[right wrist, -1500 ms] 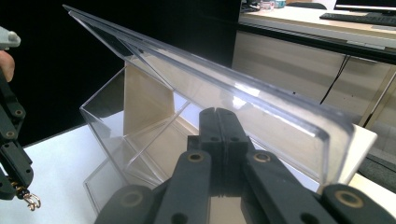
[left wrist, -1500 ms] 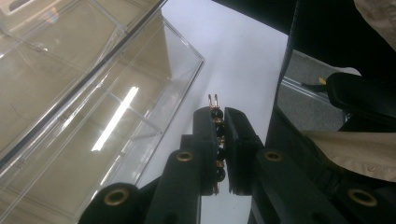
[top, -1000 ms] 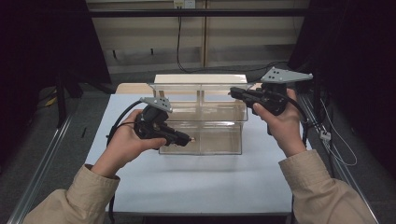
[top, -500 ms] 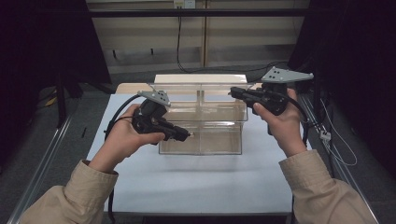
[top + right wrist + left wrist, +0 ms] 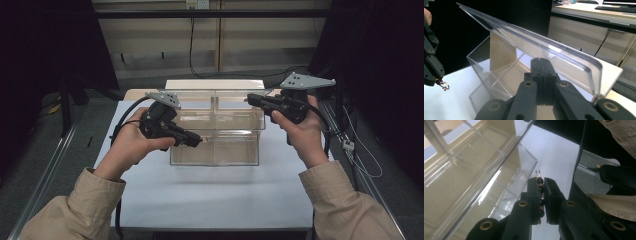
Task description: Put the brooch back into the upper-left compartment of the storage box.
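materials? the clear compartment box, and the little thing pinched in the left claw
Compartment box: looks like clear acrylic or similar hard plastic, glossy; see-through walls and dividers with bright edge reflections, rounded lid corner in the right gripper view.

Small item in the left claw: seemingly gold-tone metal hooks with dark, shiny beads, perhaps jewellery such as earrings; too small to tell for sure.

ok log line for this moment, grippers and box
left gripper: shut on beaded jewellery | right gripper: shut | clear box: lid raised
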A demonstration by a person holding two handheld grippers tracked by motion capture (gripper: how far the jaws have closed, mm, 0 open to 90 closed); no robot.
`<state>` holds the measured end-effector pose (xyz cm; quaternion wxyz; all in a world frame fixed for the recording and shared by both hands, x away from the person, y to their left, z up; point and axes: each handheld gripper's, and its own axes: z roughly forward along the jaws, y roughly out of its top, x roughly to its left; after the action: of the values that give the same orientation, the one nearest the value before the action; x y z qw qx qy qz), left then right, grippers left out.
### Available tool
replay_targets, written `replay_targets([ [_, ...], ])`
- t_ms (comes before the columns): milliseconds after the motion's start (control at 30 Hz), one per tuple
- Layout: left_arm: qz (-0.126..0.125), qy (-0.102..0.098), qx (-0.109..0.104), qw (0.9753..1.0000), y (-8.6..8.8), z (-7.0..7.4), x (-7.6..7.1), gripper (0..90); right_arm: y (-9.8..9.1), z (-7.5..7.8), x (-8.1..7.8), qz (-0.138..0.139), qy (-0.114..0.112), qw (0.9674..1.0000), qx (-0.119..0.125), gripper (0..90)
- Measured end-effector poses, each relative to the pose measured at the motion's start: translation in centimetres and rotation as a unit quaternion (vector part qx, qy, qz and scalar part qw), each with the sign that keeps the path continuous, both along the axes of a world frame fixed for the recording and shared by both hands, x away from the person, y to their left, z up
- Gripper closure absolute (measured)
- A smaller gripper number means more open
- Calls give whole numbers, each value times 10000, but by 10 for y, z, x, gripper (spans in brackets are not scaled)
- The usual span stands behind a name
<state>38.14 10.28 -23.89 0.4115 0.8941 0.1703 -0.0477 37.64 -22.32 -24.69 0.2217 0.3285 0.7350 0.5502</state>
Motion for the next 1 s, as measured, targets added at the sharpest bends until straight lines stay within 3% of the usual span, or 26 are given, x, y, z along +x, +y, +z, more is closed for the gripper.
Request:
replay_targets([
  [67, 42, 14, -67, 10000, 1, 1, 1, 839, 0, 0, 0, -1, 2, 10000, 3, 900],
  [300, 113, -43, 45, 9999, 1, 3, 4, 839, 0, 0, 0, -3, 1, 10000, 4, 900],
  [400, 72, -6, -32, 10000, 1, 5, 6, 839, 0, 0, 0, -3, 3, 10000, -2, 900],
  [1000, 109, -145, 16, 9998, 2, 18, 14, 839, 1, -1, 0, -6, -4, 10000, -6, 900],
])
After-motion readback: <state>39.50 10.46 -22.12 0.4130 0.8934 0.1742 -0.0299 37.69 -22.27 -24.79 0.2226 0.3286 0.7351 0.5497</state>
